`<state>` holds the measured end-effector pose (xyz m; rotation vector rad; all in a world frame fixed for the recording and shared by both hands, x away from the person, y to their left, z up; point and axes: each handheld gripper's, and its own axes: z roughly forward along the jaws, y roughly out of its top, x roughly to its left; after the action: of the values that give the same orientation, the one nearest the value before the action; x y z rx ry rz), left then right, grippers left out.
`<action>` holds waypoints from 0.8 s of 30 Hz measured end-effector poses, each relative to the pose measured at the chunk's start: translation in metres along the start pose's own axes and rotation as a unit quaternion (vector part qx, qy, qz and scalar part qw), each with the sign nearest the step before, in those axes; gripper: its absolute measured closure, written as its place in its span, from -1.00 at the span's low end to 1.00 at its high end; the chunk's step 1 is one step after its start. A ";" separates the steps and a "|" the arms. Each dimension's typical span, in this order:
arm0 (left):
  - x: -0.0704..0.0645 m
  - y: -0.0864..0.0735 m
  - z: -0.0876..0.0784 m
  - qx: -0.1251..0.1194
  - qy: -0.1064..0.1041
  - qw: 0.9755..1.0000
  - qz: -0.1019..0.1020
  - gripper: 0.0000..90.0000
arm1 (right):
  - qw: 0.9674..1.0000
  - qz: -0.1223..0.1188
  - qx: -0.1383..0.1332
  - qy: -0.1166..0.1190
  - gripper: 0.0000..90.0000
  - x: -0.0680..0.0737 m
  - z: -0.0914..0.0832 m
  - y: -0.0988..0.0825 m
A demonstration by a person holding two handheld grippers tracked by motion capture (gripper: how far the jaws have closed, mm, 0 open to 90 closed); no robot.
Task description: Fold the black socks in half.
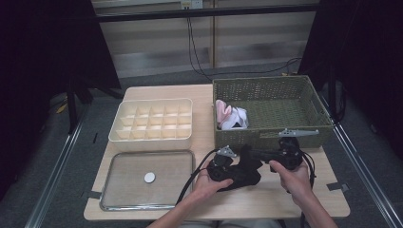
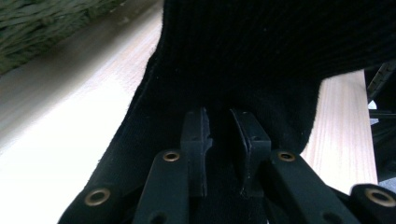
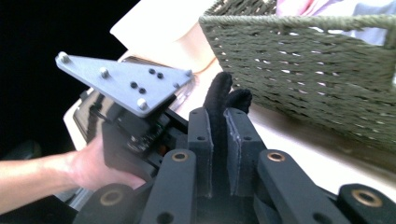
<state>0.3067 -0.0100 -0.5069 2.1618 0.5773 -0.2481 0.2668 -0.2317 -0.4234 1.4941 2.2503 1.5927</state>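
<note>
In the high view, a person's two hands are holding the grippers over the near right part of the light wooden table [image 1: 214, 202]. The left gripper [image 1: 236, 167] and the right gripper [image 1: 256, 155] are meeting at a black knitted cloth [image 1: 247, 173], which is lying on the tabletop just in front of the olive woven basket [image 1: 266, 137]. A pink and white cloth [image 1: 230, 116] is sitting inside that basket at its left end. To the left, a cream plastic divided organiser box [image 1: 152, 137] is standing behind a clear rectangular lid with a metal-looking rim [image 1: 122, 180].

In the left gripper view, the black knitted cloth [image 2: 243, 60] is spreading under and ahead of the left gripper [image 2: 220, 126]; its jaws are standing narrowly apart with dark fabric between them, and whether the pads are pressing on it I cannot tell.

In the right gripper view, the right gripper [image 3: 219, 123] is clamping a fold of the black knitted cloth [image 3: 219, 93], which is sticking up past the jaw tips, beside the olive woven basket [image 3: 317, 70]. The left gripper's grey plate is showing at the left.
</note>
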 end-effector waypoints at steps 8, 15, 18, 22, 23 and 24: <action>0.003 -0.001 -0.022 -0.005 0.009 1.000 0.005 0.63 | 1.000 -0.001 0.005 0.002 0.81 -0.001 0.009 -0.002; 0.006 -0.006 -0.053 -0.006 0.021 1.000 0.003 0.58 | 1.000 -0.008 0.012 0.003 0.81 0.004 0.015 0.000; 0.004 -0.013 -0.065 -0.002 0.032 0.999 0.003 0.52 | 1.000 -0.010 0.016 0.003 0.80 0.006 0.019 0.001; 0.006 -0.024 -0.082 -0.017 0.046 0.999 0.000 0.40 | 1.000 -0.014 0.026 0.003 0.80 0.008 0.025 0.001; 0.007 -0.026 -0.087 -0.017 0.048 0.999 -0.004 0.36 | 0.999 -0.016 0.029 0.003 0.80 0.009 0.028 0.001; 0.008 -0.028 -0.091 -0.019 0.052 0.998 -0.010 0.35 | 0.999 -0.019 0.032 0.005 0.80 0.010 0.029 0.000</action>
<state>0.2972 0.0793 -0.4742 2.1421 0.6569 -0.1349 0.2759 -0.2033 -0.4324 1.4524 2.3407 1.5355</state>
